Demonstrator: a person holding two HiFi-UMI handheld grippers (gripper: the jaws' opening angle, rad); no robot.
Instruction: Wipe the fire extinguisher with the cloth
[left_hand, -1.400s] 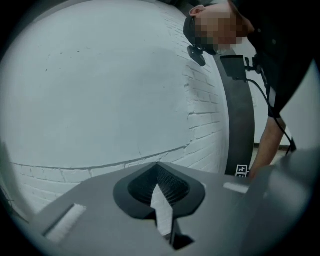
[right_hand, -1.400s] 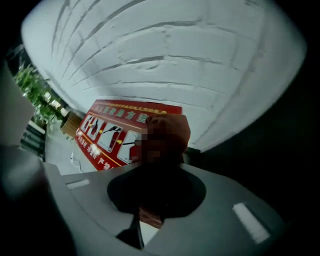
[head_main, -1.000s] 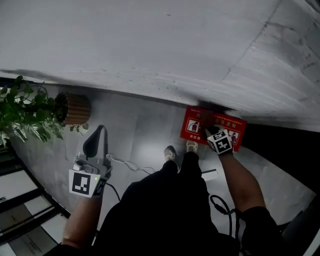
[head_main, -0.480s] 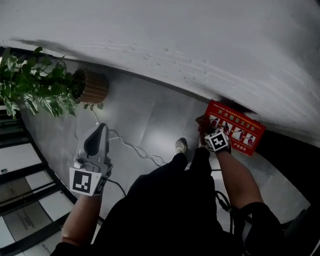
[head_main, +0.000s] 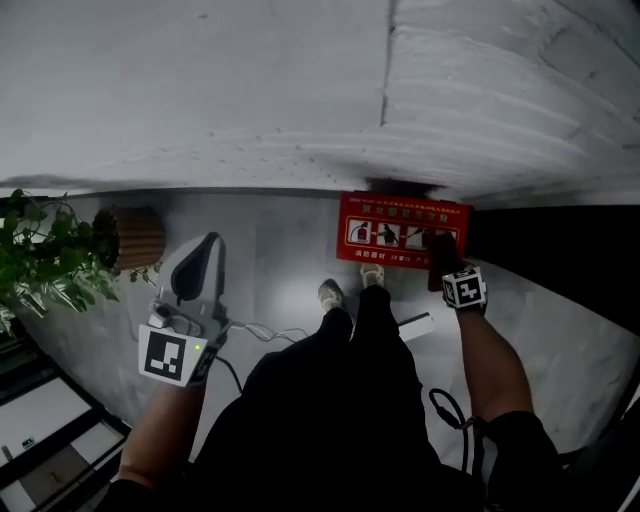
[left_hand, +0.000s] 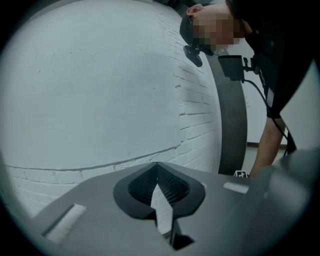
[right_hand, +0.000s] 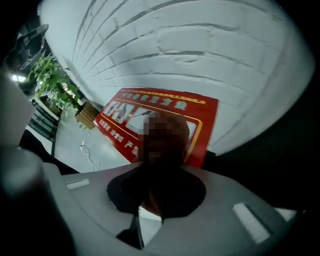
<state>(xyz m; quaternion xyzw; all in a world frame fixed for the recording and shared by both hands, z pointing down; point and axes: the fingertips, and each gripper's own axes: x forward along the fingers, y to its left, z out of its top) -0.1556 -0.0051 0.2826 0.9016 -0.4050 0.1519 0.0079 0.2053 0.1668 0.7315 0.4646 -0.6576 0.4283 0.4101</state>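
One white brick wall (head_main: 250, 90) fills the top of the head view, and one grey floor (head_main: 290, 250) runs along its foot. One red panel (head_main: 390, 225) with white pictures and print leans at the base of the wall. The fire extinguisher itself cannot be made out in any view.

Well to the left of the panel stands one leafy green plant (head_main: 40, 255), with one ribbed brown pot (head_main: 138, 237) between it and the panel. Just below the panel are the person's two shoes (head_main: 330, 295) and black trouser legs. A thin white cable (head_main: 262, 331) lies on the floor to the lower left of the panel, a small flat white thing (head_main: 416, 325) lies just below it, and a black cable (head_main: 447, 410) loops further down on the right.

There are two tools. The right tool (head_main: 447, 268) points steeply down at the panel's right end. Its jaws stand partly apart and are clamped on one bunched dark red-brown cloth (head_main: 441, 252), which hangs in front of the panel. Whether cloth and panel touch cannot be told. The left tool (head_main: 207, 243) is well to the left of the panel, over bare floor, facing the wall. Its jaws meet at the tips and hold nothing.
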